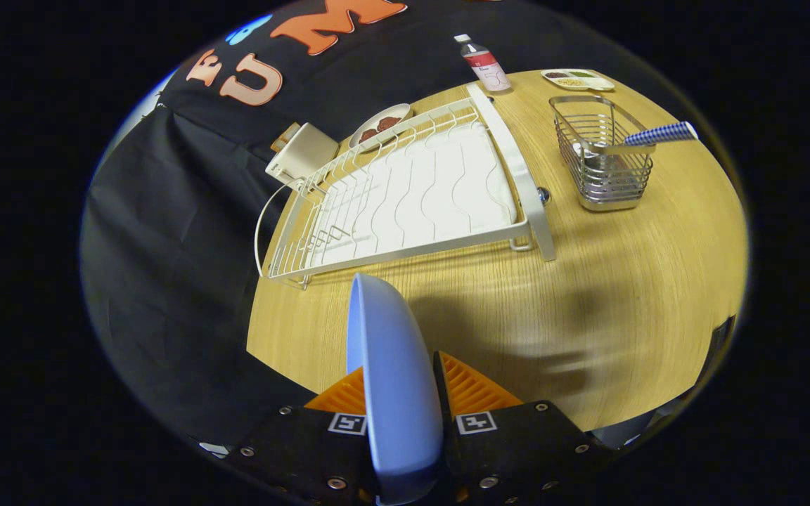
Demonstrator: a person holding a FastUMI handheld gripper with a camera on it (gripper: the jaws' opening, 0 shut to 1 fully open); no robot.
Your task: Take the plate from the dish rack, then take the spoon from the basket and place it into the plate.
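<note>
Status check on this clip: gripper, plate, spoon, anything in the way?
Gripper shut on plate, held on edge above the table. Dish rack bare. Spoon in basket, beyond the fingers. Nothing blocks the way.

A round wooden table (pixel 609 309) carries the clutter. At its far edge stands a small bottle (pixel 485 64) with a white cap and red label; just beside it lies a white divided dish (pixel 578 79) holding dark, tan and green fillings. Further along the far edge sit a plate of brown food (pixel 379 126) and — partly off the edge — a white box (pixel 302 154) (contents unclear).
</note>
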